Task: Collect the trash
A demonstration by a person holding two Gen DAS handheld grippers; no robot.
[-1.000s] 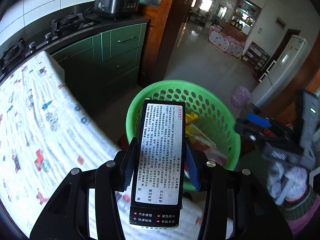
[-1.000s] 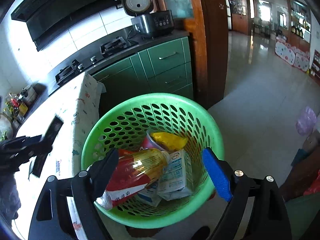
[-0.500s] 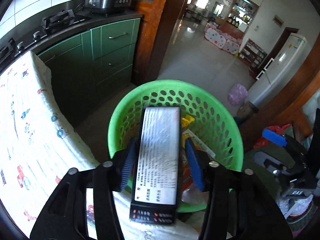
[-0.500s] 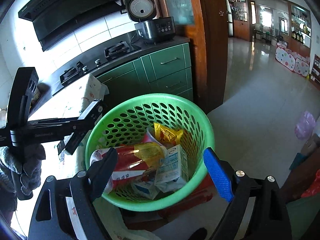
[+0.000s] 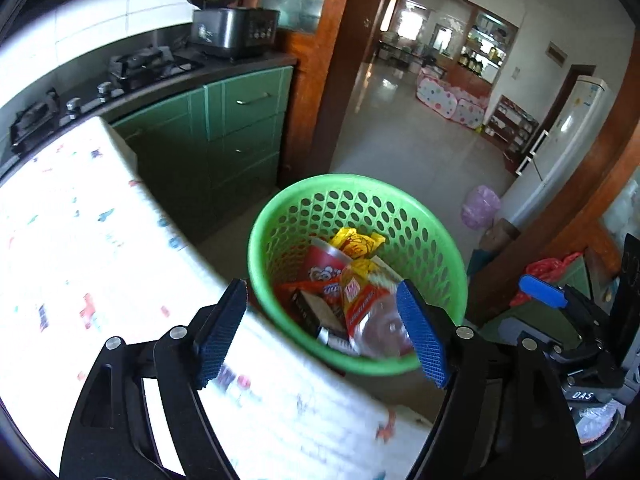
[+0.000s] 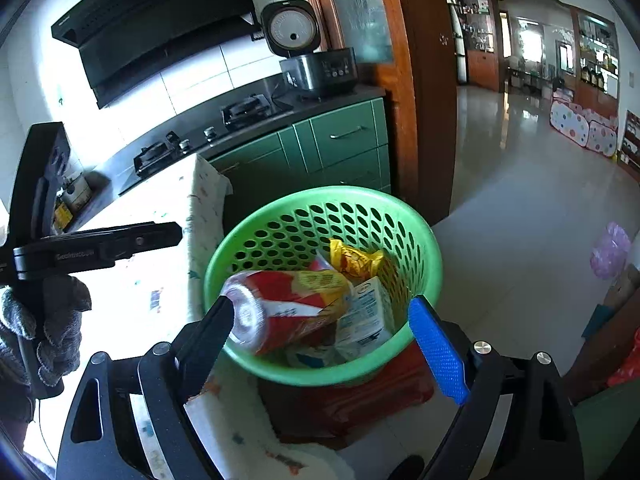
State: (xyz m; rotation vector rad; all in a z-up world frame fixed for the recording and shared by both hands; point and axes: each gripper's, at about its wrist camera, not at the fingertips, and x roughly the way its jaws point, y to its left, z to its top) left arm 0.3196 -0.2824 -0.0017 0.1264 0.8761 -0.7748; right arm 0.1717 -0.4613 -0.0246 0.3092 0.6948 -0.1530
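Left claw (image 5: 322, 330) jaws opening, nothing between them now; the black box (image 5: 310, 312) it carried a second ago lies in the basket (image 5: 436, 248), six o'clock side. Right claw (image 6: 320, 338) released, empty. One more piece collected.

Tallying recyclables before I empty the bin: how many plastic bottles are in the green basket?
1: a clear plastic bottle with a red-and-yellow label lies on top of the trash in the green basket. Others may be buried underneath.

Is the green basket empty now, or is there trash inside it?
Not empty. The green basket holds a red and yellow bottle, a yellow wrapper and a white carton.
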